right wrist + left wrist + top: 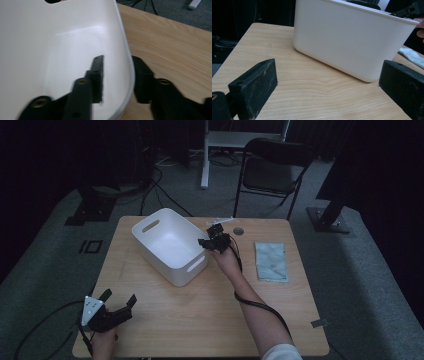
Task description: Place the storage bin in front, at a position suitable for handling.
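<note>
White bin [170, 245] sits toward the far left of the wooden table [210, 320], and down at the near left corner the left gripper [120, 301] hangs idle with its jaws spread wide and nothing between them, facing the bin's side wall. Over at the bin's right-hand end the right gripper [117, 77] straddles the rim, one jaw inside and one outside, narrowed almost onto the wall though a sliver of gap seems to remain. Gripping the rim looks like the step in hand, so next comes a firm pinch before any lift or drag, steering clear of the folded cloth [271, 261] lying well to the right.

The white bin's [62, 50] wall hides the right tool's [117, 82] outer pad, seemingly touching.
</note>
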### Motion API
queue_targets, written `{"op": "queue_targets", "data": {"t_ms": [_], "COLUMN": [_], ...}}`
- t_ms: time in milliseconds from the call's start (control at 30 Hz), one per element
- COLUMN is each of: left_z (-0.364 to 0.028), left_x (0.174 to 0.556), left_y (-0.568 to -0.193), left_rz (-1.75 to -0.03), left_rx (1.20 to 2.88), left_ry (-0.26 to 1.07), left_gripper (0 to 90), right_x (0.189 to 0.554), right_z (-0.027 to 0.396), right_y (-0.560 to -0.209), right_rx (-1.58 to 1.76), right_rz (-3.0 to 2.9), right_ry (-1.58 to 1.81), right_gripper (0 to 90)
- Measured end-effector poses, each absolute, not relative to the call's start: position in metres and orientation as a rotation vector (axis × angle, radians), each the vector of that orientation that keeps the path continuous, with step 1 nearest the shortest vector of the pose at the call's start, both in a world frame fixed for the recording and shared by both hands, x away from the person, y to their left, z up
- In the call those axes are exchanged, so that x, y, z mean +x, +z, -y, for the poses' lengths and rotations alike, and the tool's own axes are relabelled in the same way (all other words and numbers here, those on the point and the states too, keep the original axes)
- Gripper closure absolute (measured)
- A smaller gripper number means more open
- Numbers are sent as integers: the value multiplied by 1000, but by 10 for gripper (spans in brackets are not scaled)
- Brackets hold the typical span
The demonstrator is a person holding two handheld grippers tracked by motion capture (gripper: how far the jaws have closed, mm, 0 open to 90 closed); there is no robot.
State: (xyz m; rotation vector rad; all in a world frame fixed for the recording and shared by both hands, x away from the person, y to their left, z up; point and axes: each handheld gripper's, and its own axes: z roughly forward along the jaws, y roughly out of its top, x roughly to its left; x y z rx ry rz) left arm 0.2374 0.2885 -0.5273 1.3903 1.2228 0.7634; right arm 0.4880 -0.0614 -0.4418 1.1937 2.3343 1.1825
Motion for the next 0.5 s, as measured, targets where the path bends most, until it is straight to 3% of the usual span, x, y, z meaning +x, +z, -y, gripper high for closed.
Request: {"op": "queue_targets", "data": {"t_ms": [200, 500], "left_z": [-288, -288], "left_x": [237, 238], "left_y": [-527, -527], "left_rz": [-1221, -1219], "left_rx": [1402, 1403], "left_ry": [767, 768], "left_gripper": [23, 22], "right_x": [489, 490], "right_z": [55, 57], "right_y": [-438, -437], "right_rx": [1198, 1195], "right_rz": [-2297, -2313], "right_ry": [1085, 1078], "right_gripper": [824, 843]}}
